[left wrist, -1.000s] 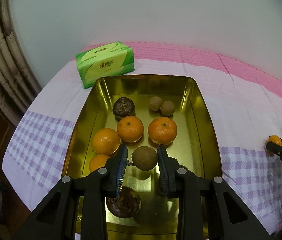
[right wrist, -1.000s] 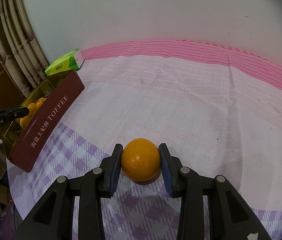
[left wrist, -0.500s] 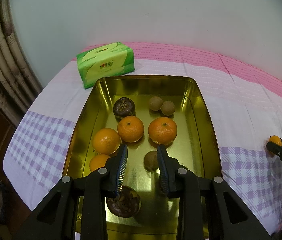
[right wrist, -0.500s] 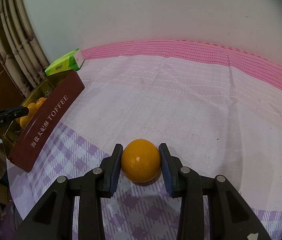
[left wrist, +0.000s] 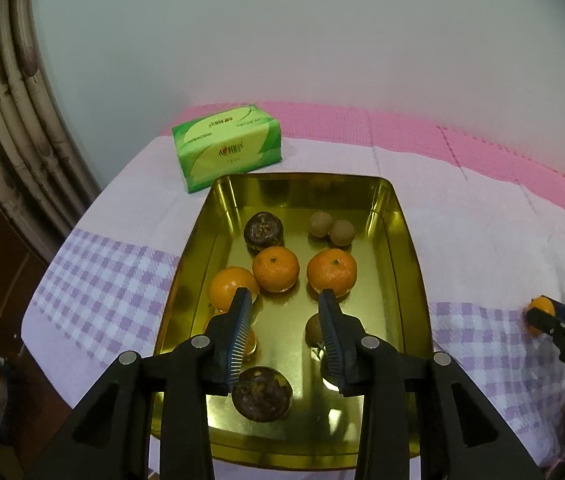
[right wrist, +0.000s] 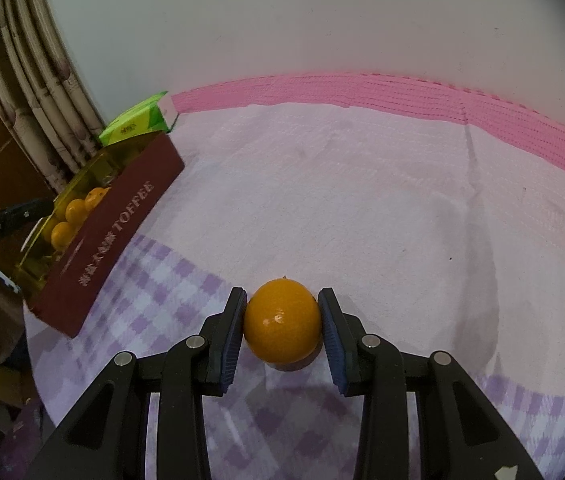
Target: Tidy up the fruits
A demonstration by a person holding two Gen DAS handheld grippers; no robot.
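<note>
Tissue pack: a green pack (left wrist: 228,146) lies on the cloth just beyond the far left corner of my tin; no part of the job.
Toffee tin: gold inside, dark red outside with "TOFFEE" on the wall (left wrist: 406,240), standing on the checked cloth over the counter.
Fruit already in the tin: two dark, wrinkled fruits, one at the far end (left wrist: 263,231) and one close to me (left wrist: 261,393); three mandarins across the middle (left wrist: 275,268), with a fourth orange one half hidden behind my left finger; two small brown longan-like fruits touching each other at the far right (left wrist: 329,229).
My left hand-held gripper (left wrist: 284,340): jaws have just been opening and nothing sits between them now. It hangs over the near half of the tin.
Small brown fruit: (left wrist: 314,330) rests on the tin floor just beside and partly behind my right finger, free of the pads.
My right hand-held gripper (right wrist: 282,332): closed on an orange mandarin (right wrist: 281,326), both pads against its sides. The fruit looks to be touching the cloth, well to the right of the tin.
Progress: most of the fruit is in the tin, as I judge it.
Left to do: the mandarin in my right gripper has yet to go over; I see no other loose fruit on the cloth.
</note>
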